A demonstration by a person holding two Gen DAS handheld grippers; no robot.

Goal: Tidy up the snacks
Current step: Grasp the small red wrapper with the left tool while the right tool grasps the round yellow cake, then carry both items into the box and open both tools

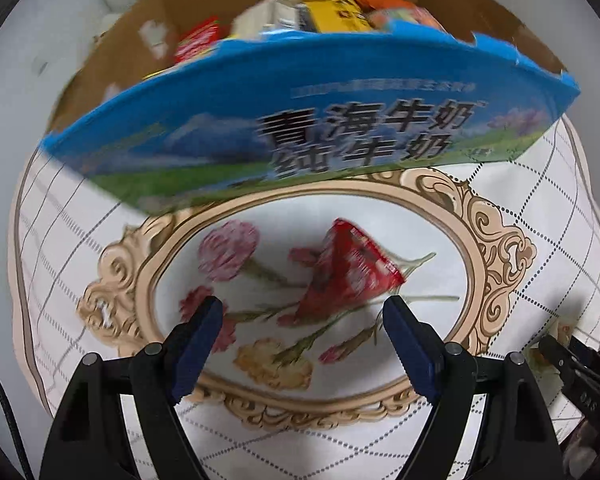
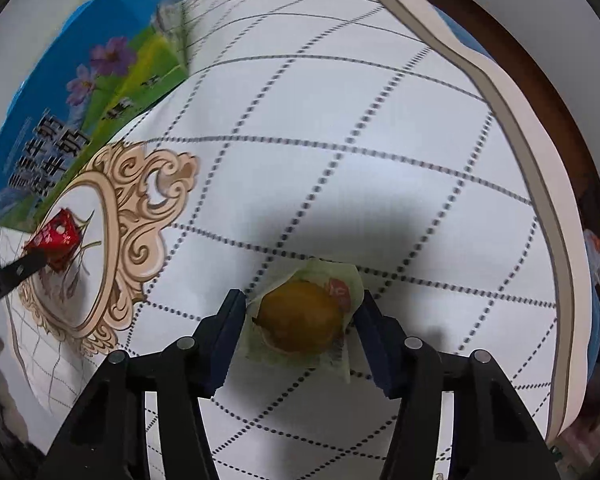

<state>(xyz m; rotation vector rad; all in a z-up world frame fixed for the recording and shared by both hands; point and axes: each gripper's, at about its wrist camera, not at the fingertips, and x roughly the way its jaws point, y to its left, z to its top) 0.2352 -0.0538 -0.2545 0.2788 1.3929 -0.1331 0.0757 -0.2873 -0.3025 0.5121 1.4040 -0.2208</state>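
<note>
two views differ: only the left wrist view shows snacks inside the milk carton box, with the left hand-held gripper apart near the red snack packet on the surface. only the right wrist view shows the right hand-held gripper clamped on the wrapped bun.

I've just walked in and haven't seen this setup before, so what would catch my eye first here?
The big blue milk carton box stuffed with snack packets dominates the far side of the patterned tablecloth. In front of it, a red snack packet lies on the floral medallion, just ahead of the open left gripper. Off to the side, the right gripper straddles a wrapped golden pastry.
</note>
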